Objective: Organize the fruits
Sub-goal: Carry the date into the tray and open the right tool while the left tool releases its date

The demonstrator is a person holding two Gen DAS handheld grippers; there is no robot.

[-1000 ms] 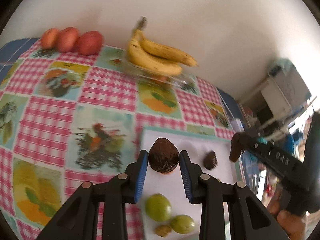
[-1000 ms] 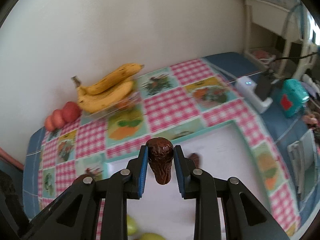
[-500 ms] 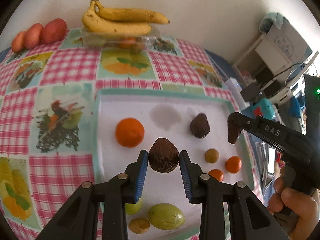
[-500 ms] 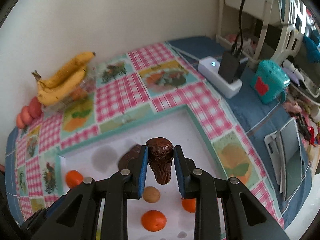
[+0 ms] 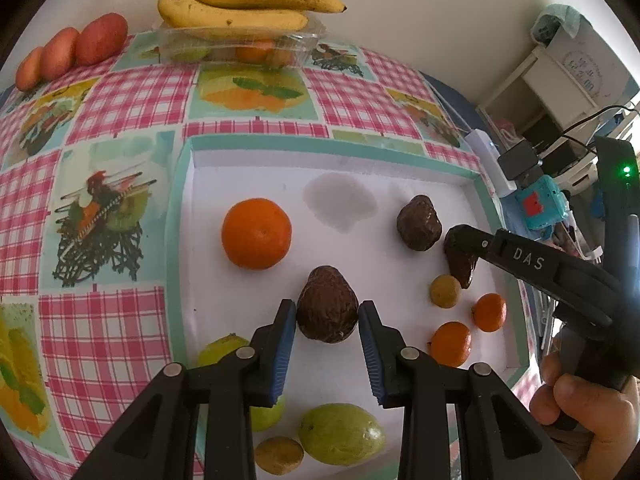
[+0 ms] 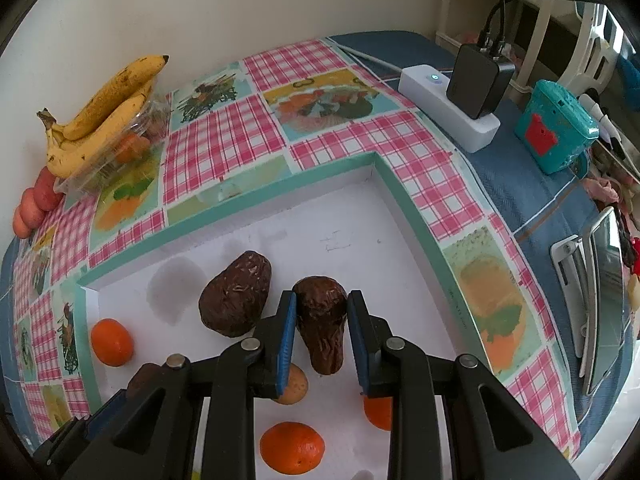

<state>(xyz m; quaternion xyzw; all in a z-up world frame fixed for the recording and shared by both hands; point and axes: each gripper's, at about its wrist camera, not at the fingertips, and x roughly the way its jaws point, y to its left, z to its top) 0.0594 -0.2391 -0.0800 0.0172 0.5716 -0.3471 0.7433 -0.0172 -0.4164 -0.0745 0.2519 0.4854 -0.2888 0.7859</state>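
Your tray holds oranges, green fruits and an avocado. Both jaws pinch avocados: left gripper and right gripper.

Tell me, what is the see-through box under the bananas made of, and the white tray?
The box looks like thin clear plastic: it is glossy, and fruit shows through its walls. The tray seems to be matte white card or foam board with a teal rim; its floor is dull and stained. I cannot tell which.
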